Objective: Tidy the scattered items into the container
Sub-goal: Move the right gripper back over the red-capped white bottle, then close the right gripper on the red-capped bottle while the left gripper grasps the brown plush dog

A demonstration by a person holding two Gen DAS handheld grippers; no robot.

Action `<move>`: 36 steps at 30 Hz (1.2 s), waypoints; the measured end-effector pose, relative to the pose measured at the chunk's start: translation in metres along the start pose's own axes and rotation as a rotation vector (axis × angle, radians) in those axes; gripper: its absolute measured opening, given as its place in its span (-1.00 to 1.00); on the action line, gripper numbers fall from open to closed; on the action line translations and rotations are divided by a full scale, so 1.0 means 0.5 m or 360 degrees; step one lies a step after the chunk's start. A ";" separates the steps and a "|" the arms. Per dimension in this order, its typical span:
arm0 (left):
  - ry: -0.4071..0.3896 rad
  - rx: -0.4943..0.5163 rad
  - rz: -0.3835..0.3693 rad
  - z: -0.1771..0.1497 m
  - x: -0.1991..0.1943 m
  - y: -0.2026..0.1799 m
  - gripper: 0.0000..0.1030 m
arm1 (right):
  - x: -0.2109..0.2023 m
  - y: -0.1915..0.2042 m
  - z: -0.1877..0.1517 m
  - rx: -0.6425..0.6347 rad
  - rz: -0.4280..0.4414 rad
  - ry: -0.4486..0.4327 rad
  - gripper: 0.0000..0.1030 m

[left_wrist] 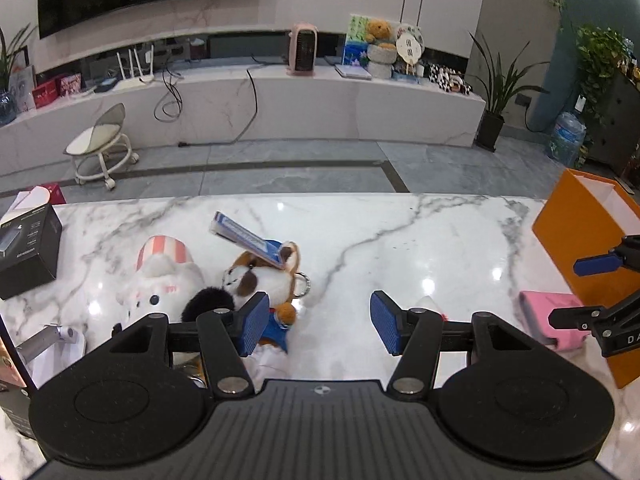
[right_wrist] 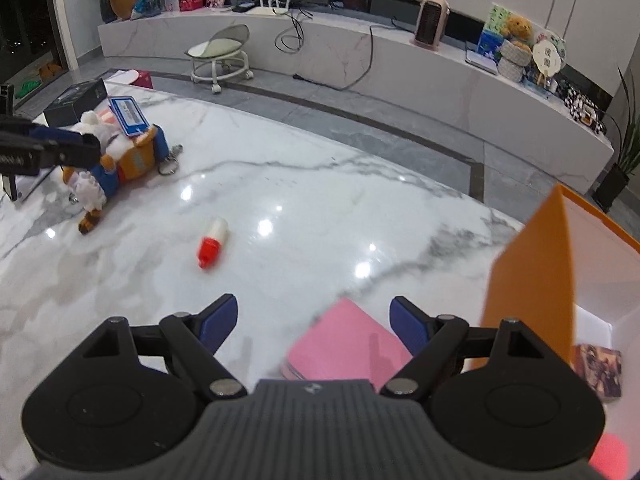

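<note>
Both grippers hang w/ jaws spread wide, nothing held. The right gripper (right_wrist: 314, 326) sits low over the pink box (right_wrist: 346, 344), which lies flat on the marble table (right_wrist: 320, 184) just beside the orange container (right_wrist: 532, 280); one printed item (right_wrist: 598, 372) already lies inside, so tidying looks partway. The left gripper (left_wrist: 316, 322) hovers near the plush pile: dog plush (left_wrist: 262, 284), white plush (left_wrist: 160, 280), blue card (left_wrist: 244, 238) on top. A red-capped bottle (right_wrist: 212, 242) lies loose mid-table. For the pink box, I'd say straddle it across the narrow side, pads square on both edges, lift level, clear the container wall before releasing.
</note>
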State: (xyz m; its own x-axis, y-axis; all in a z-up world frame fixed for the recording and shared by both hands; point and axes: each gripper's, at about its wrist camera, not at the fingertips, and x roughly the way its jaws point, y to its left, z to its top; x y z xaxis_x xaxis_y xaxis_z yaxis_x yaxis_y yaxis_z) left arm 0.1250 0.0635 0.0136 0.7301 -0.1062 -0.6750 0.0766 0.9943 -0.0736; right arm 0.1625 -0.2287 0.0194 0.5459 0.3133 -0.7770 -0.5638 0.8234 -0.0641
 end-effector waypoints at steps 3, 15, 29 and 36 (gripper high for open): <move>-0.0077 0.0001 0.0015 -0.010 0.002 0.011 0.34 | 0.014 0.032 0.010 0.0019 0.0010 -0.0048 0.64; 0.0019 -0.0012 -0.0034 -0.026 0.043 0.040 0.43 | 0.103 0.093 0.021 0.0229 -0.0031 -0.0066 0.11; 0.0147 -0.0182 -0.0073 -0.040 0.083 0.071 0.54 | 0.168 0.152 0.015 0.0255 0.0039 -0.0185 -0.03; 0.0207 -0.0243 -0.0057 -0.056 0.110 0.083 0.56 | 0.169 0.158 0.010 0.0205 0.0010 -0.0212 -0.04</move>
State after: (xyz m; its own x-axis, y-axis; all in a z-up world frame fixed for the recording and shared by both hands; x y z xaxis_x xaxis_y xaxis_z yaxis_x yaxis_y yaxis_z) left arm 0.1495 0.0990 -0.0471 0.6341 -0.1508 -0.7584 -0.0101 0.9791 -0.2031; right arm 0.1673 -0.1347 -0.0482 0.6246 0.3713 -0.6870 -0.4879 0.8725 0.0279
